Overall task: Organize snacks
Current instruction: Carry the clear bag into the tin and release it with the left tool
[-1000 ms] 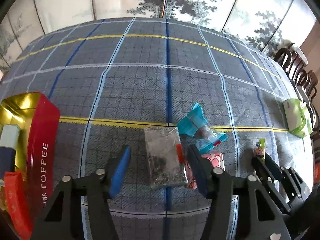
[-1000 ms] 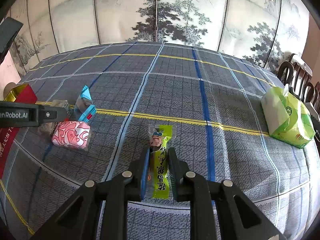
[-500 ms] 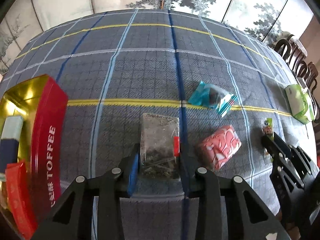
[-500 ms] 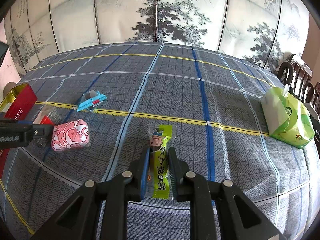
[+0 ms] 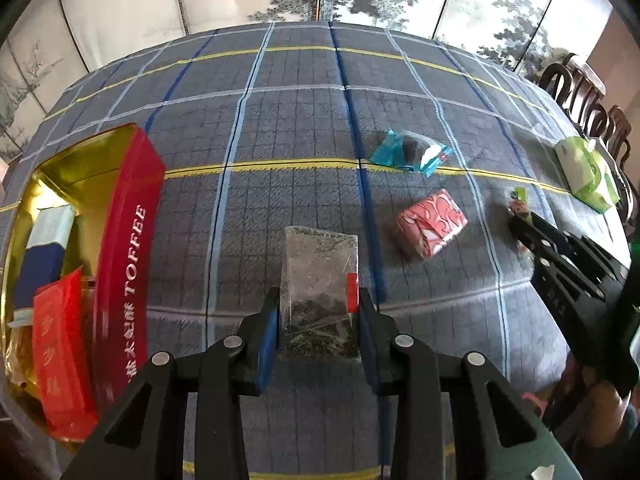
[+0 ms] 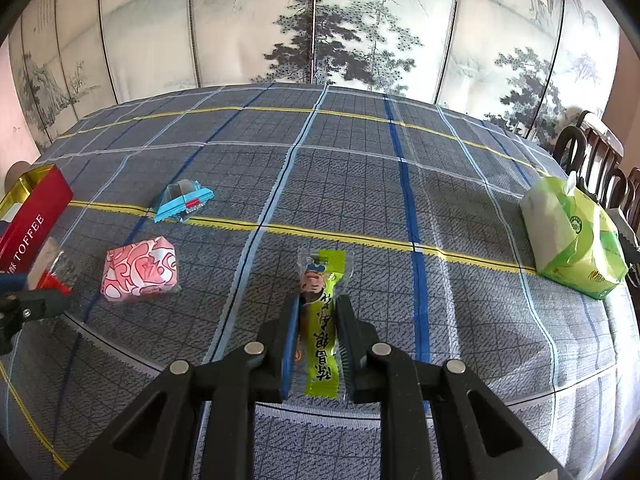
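My left gripper [image 5: 318, 312] is shut on a clear packet of dark snack [image 5: 318, 280] and holds it above the plaid tablecloth. A red and gold TOFFEE tin [image 5: 128, 236] stands open at the left, with a red packet [image 5: 60, 356] and a blue-white packet [image 5: 42, 252] inside. My right gripper [image 6: 318, 320] is shut on a green stick snack [image 6: 320, 320]. A pink patterned packet [image 5: 432, 226] [image 6: 140, 268] and a blue wrapped snack [image 5: 410, 152] [image 6: 182, 200] lie on the cloth between the two grippers.
A green and white tissue pack [image 6: 572, 236] [image 5: 588, 174] lies at the right table edge. Dark wooden chairs [image 6: 596, 160] stand behind it. A painted folding screen [image 6: 320, 24] runs along the far side of the table.
My left gripper closed on the clear packet and lifted it back toward me and the tin. The blue snack tipped flat. My right gripper stayed still, holding the green stick.
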Demonstrator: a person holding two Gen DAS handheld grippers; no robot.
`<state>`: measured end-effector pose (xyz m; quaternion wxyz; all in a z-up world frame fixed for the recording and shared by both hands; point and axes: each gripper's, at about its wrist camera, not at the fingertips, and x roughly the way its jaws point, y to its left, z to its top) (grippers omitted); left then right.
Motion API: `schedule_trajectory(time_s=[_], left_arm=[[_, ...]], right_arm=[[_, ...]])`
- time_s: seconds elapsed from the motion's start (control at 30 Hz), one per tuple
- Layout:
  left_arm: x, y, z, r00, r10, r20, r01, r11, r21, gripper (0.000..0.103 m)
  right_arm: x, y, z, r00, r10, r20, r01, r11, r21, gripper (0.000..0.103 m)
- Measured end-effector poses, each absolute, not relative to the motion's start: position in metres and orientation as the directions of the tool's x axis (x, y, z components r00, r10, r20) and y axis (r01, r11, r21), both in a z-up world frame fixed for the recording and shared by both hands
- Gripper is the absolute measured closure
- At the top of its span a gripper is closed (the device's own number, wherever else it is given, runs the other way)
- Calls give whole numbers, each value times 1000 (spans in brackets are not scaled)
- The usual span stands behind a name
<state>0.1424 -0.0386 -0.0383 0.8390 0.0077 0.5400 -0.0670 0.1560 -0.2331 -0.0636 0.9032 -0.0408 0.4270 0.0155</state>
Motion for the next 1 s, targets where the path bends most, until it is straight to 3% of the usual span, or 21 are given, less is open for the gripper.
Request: schedule_trajectory(time_s=[0.33, 0.6, 1.0], left_arm=[[121, -23, 2, 456, -118, -882, 146, 988, -56, 72], [120, 38, 38, 526, -65, -848, 76, 997, -29, 72], [90, 141, 21, 470, 21, -882, -55, 998, -6, 72]], right_arm=[[155, -232, -63, 636, -12, -772, -63, 996, -67, 84], [155, -232, -63, 636, -15, -772, -63, 995, -71, 84], [155, -231, -63, 636, -14, -771, -62, 996, -69, 83]])
